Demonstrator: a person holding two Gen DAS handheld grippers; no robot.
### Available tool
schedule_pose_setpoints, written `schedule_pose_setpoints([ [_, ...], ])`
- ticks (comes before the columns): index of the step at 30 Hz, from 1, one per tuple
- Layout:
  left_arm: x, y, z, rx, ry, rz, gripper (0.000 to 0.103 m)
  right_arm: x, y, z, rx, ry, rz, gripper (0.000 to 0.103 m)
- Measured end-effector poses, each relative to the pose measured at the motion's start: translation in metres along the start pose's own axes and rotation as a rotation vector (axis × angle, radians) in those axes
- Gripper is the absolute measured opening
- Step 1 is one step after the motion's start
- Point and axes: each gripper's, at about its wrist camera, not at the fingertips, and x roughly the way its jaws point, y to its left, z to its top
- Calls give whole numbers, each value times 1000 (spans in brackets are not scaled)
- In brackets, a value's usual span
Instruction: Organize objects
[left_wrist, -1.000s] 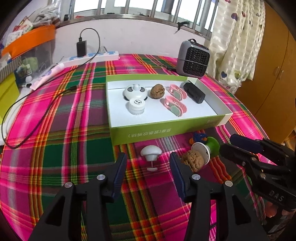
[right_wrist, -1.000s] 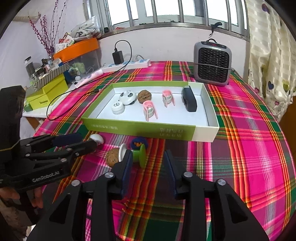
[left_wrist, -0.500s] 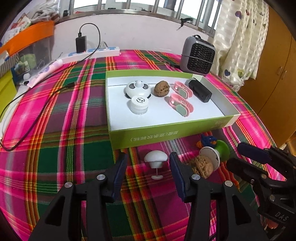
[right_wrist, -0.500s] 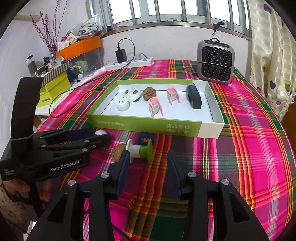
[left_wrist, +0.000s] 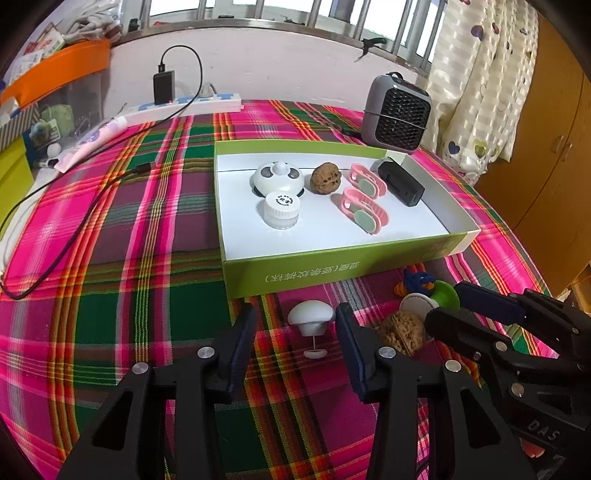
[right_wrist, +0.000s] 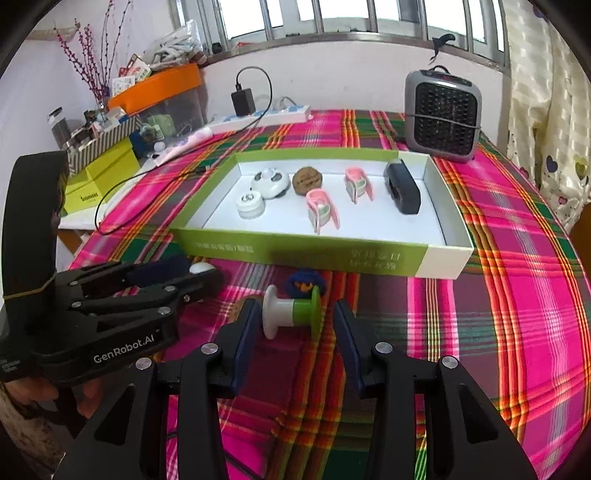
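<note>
A white mushroom-shaped knob (left_wrist: 312, 321) stands on the plaid cloth between the fingers of my left gripper (left_wrist: 295, 328). The jaws are closing and the pads are still apart from it. My right gripper (right_wrist: 295, 321) is open, with a green and white spool (right_wrist: 291, 312) lying between its fingers, untouched. A loose walnut (left_wrist: 402, 330) and a small blue and orange toy (right_wrist: 304, 282) lie beside the spool. Behind them is the green box (left_wrist: 332, 271). It holds a panda-faced case (left_wrist: 277, 177), a white cap (left_wrist: 282, 210), a walnut (left_wrist: 325, 177), two pink clips and a black device (left_wrist: 400, 182).
A grey fan heater (left_wrist: 399, 110) stands behind the box. A power strip (left_wrist: 184, 105) with a black charger lies along the back wall, and its cable (left_wrist: 74, 206) trails over the left of the cloth. Yellow boxes (right_wrist: 99, 181) and clutter sit left. A person's hand (right_wrist: 44, 391) holds the left gripper.
The left jaws have narrowed around the white knob. The right gripper has shifted a little, so the spool now lies between its fingers instead of behind its left finger.
</note>
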Motion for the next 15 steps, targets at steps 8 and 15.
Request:
schedule_pose_setpoints([
  [8, 0, 0, 0, -1, 0, -2, 43, -1, -5, -1, 16, -4, 8, 42],
  [15, 0, 0, 0, -3, 0, -5, 43, -5, -7, -1, 7, -8, 18, 33],
])
